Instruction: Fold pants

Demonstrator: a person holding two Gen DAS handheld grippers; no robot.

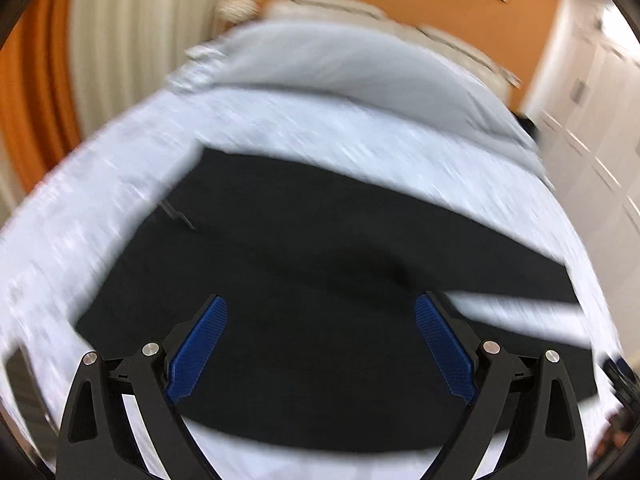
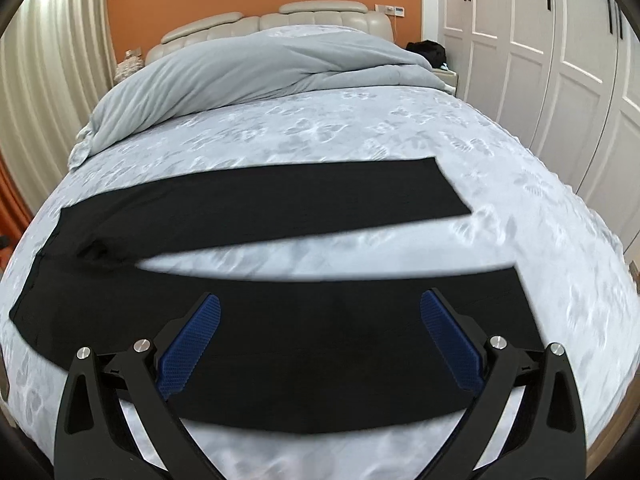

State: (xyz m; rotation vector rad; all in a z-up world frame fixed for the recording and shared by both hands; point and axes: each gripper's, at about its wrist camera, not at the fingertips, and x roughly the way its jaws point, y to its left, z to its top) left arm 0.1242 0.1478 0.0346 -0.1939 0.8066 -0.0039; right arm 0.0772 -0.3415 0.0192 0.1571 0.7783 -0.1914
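Above black pants [image 2: 280, 208] spread on the bed [image 2: 360, 128], both tools [image 1: 320, 344] [image 2: 320, 344] released, empty.

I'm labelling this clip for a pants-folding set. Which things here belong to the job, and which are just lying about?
Belongs to the job:
black pants, spread flat
bed they lie on
left gripper, open
right gripper, open

Just lying about:
grey duvet
headboard
wardrobe doors
curtain
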